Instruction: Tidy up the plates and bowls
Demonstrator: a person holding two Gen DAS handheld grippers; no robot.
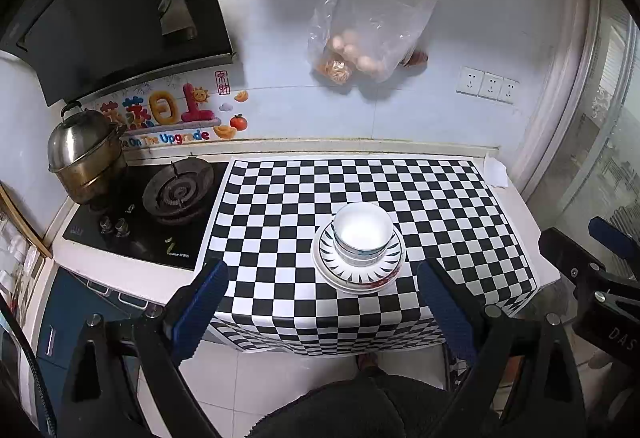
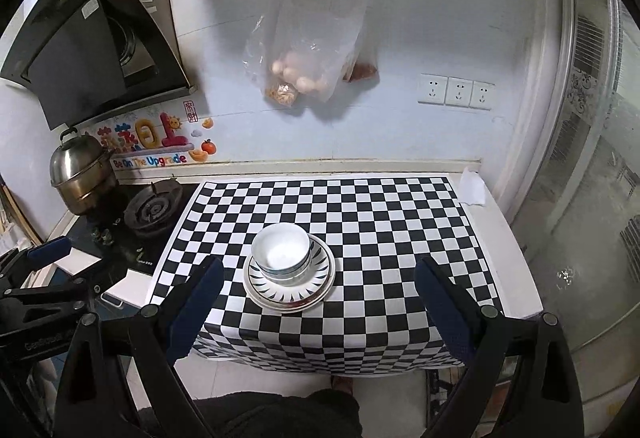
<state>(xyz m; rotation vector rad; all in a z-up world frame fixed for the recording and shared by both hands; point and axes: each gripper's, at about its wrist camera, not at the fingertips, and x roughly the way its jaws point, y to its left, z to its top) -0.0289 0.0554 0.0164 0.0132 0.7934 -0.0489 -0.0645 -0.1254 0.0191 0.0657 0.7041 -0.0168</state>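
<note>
A stack of white bowls [image 1: 362, 234] sits nested on a stack of plates [image 1: 360, 272] on the checkered cloth [image 1: 312, 197]; the top plate has dark petal marks. The same bowls [image 2: 281, 254] and plates [image 2: 289, 288] show in the right wrist view. My left gripper [image 1: 322, 278] is open and empty, held back above the counter's front edge, with the stack between and beyond its fingertips. My right gripper [image 2: 318, 278] is open and empty, also held back, with the stack just right of its left finger [image 2: 200, 298].
A gas hob [image 1: 176, 193] and a steel pot [image 1: 82, 153] stand at the left. A range hood [image 1: 108, 9] hangs above them. A plastic bag of eggs [image 1: 360, 45] hangs on the wall. Wall sockets [image 1: 486, 83] are at the right. The right gripper's body shows at the left wrist view's right edge [image 1: 600, 278].
</note>
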